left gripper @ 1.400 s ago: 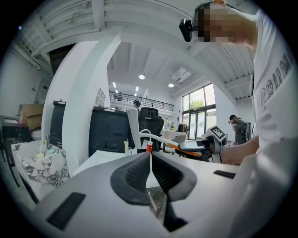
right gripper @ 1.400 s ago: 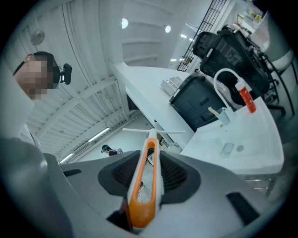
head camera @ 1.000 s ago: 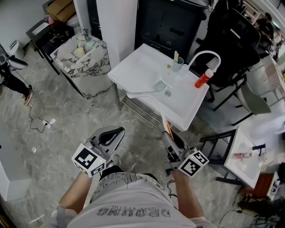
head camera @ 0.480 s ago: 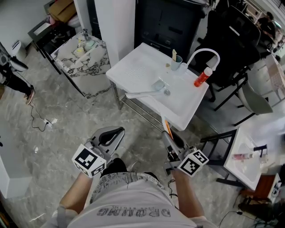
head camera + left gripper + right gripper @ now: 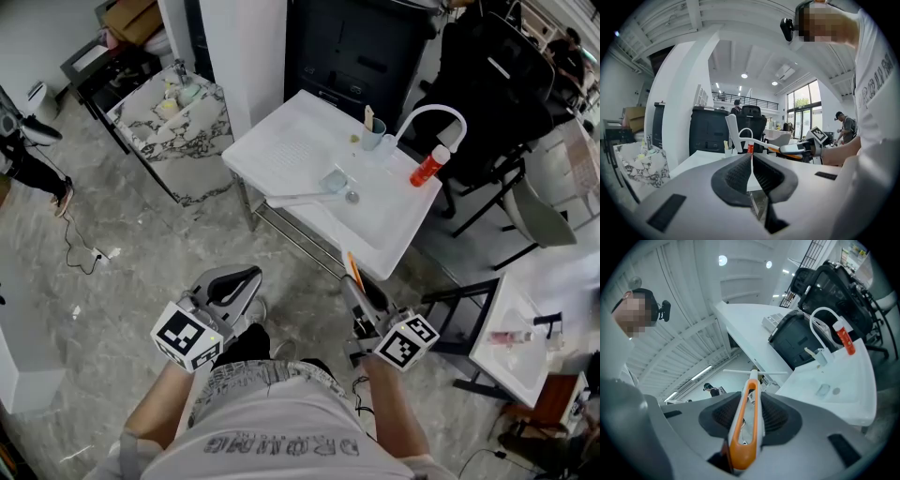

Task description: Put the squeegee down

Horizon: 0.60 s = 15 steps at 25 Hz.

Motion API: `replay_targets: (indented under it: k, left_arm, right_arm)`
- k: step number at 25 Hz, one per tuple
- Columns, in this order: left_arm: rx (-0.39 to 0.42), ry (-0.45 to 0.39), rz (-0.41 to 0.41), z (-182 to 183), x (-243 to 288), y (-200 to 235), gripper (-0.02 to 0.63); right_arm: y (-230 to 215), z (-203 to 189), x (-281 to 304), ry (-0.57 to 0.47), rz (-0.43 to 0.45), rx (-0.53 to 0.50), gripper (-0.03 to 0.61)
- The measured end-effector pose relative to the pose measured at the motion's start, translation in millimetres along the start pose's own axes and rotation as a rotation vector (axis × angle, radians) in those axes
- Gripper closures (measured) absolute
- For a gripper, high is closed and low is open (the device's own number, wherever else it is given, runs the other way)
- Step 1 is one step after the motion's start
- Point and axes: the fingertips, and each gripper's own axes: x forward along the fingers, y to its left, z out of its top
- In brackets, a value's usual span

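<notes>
Squeegee (image 5: 749, 411) clamped in my right gripper (image 5: 752, 397), both pads pressed on its orange-and-white handle, blade end pointing away from me. From the head view the handle (image 5: 352, 269) runs out of that gripper (image 5: 361, 302) toward the white sink (image 5: 291, 150), the blade seen over the basin, not resting on anything I can make out. Red bottle (image 5: 428, 165) and a cup (image 5: 373, 134) stand by the curved faucet (image 5: 431, 117). Left gripper (image 5: 751, 161) clenched, pads together on nothing, held level beside the right
</notes>
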Motion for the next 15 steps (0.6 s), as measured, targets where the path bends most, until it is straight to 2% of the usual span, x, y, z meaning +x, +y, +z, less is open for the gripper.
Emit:
replay_targets:
  k: [15]
  left_arm:
    - [-0.035,0.007,0.010,-6,24,56,0.584]
  right_arm:
    - [-28,9,50,0.026,-0.029,0.008,0.437]
